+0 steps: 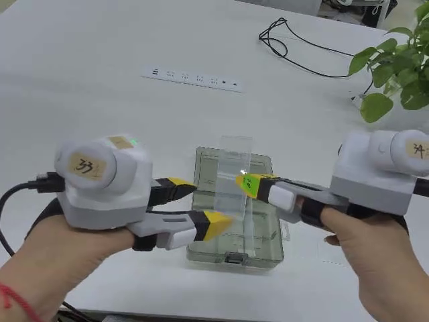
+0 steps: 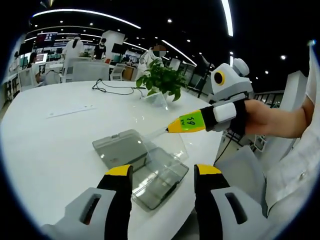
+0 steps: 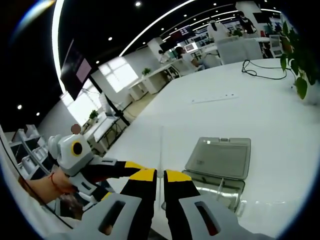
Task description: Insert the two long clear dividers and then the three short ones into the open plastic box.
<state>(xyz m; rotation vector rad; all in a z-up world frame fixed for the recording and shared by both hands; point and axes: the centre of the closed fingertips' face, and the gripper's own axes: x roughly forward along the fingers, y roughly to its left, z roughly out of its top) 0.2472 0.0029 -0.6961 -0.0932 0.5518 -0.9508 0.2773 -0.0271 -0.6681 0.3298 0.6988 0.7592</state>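
My left claw [image 1: 198,204] sits at the left edge of the box [image 1: 234,249], its two yellow-tipped jaws spread wide with nothing between them; in the left gripper view the box lies beyond that gap. My right claw [image 3: 161,176] comes in from the box's right side and is clenched on a clear divider [image 3: 160,150]. In the right gripper view the sheet shows edge-on, a thin pale line rising straight up from between the closed jaws. From the head view the divider stands upright over the middle of the open box, running from the near wall towards the back, with the right claw's tip gripping it partway up. I cannot tell whether its lower edge already touches the floor of the box. The box is a smoky clear tray resting on the white surface [image 1: 100,100], its latch on the near wall, and its lid [image 1: 258,164] is folded back flat on the surface just behind it. Well beyond the box a white power strip [image 1: 194,77] lies across the surface. Farther off, to the box's back right, a black cable [image 1: 295,47] loops, and a green plant [image 1: 395,67] stands at the surface's far right.
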